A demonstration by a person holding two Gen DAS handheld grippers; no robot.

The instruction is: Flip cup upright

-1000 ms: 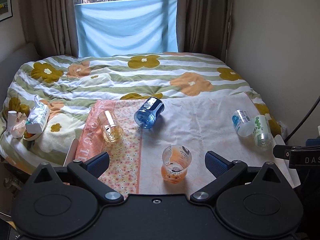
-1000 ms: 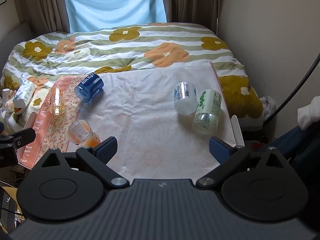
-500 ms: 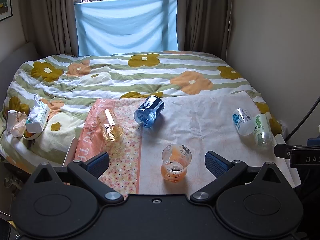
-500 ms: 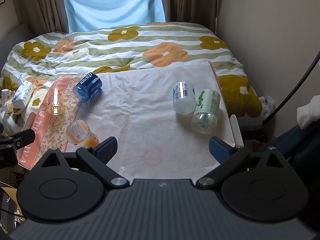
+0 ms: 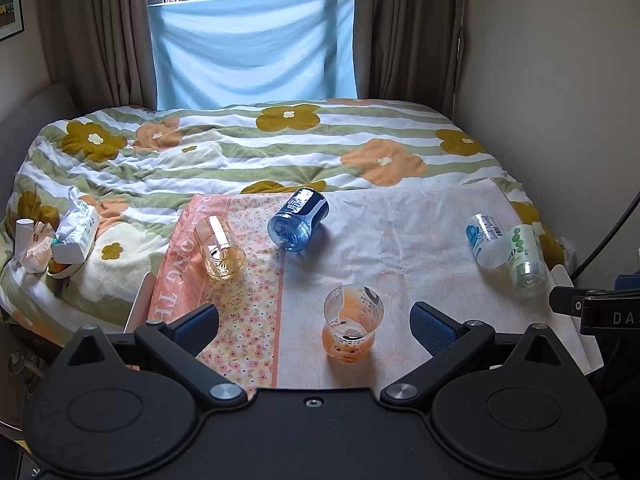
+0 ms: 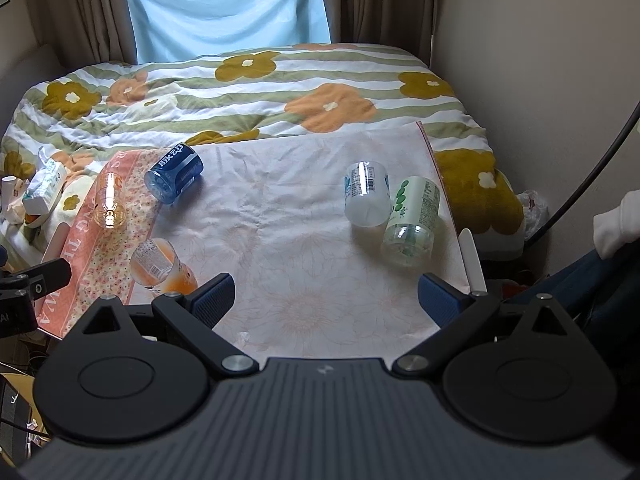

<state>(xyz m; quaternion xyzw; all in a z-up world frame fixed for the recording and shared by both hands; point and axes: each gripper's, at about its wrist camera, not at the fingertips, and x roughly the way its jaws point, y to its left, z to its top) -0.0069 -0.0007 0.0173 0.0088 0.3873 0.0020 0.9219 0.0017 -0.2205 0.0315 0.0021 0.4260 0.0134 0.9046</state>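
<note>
Several plastic cups are on a cloth spread over the bed. An orange-tinted cup (image 5: 352,326) stands upright close in front of my left gripper (image 5: 316,322), which is open and empty. A clear amber cup (image 5: 218,250), a blue cup (image 5: 298,218), a white cup with blue print (image 5: 486,240) and a white cup with green dots (image 5: 526,262) lie on their sides. My right gripper (image 6: 326,298) is open and empty, short of the white cup (image 6: 367,194) and the green-dotted cup (image 6: 412,222). The orange cup (image 6: 160,268) is at its left finger.
The cups rest on a pale floral cloth (image 5: 400,248) with a pink patterned strip (image 5: 224,280) on a flowered duvet (image 5: 248,152). A tissue pack (image 5: 76,230) and small items lie at the bed's left edge. A wall (image 5: 560,80) borders the right side. A black cable (image 6: 592,168) hangs at right.
The right wrist view has shifted slightly, with the cups moving a little left and up in frame. The left gripper and the cups have not visibly moved.
</note>
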